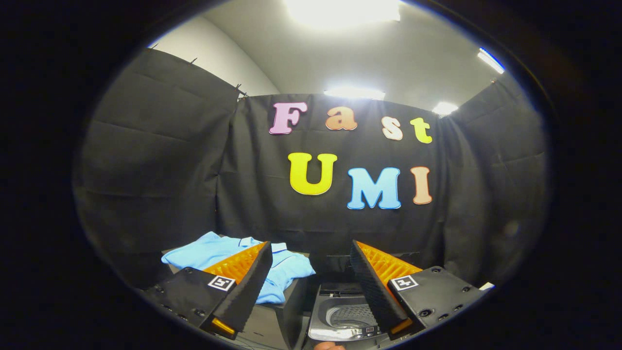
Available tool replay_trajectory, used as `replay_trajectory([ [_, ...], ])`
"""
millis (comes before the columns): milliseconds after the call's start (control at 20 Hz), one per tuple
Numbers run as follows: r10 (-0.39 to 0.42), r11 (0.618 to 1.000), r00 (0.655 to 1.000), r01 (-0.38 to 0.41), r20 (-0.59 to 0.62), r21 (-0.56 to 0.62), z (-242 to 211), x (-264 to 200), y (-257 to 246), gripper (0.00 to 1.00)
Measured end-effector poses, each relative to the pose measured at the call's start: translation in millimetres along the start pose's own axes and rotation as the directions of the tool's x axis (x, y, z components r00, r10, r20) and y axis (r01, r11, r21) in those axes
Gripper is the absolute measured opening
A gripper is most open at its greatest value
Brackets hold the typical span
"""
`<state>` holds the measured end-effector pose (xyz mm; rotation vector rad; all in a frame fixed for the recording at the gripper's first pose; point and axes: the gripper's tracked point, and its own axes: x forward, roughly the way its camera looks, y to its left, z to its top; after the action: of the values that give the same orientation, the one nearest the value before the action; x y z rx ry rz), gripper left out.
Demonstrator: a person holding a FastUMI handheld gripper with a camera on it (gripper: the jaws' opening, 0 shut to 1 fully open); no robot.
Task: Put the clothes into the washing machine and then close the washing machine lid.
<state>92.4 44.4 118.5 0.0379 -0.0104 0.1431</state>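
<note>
A light blue shirt lies folded on a dark stand, partly behind my left finger. To its right, lower down, a small top-loading washing machine shows between the fingers with its lid up and its drum visible. My gripper is open, with nothing between its fingers, held above and short of both things. The far part of the shirt is hidden by the left finger.
Black cloth walls close the booth on the left, back and right. The dark stand under the shirt has its edge right beside the machine. Bright ceiling lights shine above.
</note>
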Motion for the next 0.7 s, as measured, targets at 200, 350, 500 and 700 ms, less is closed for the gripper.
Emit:
replay_trajectory([
  [200,0.040,0.997,0.998,-0.036,-0.055,0.073,10,16,11,1.00],
  [350,0.097,0.989,0.985,-0.080,-0.140,0.125,6,25,26,1.00],
  [500,0.097,0.992,0.978,-0.080,-0.185,0.094,1,36,30,1.00],
  [700,0.115,0.993,0.955,-0.101,-0.274,0.064,-23,50,46,1.00],
])
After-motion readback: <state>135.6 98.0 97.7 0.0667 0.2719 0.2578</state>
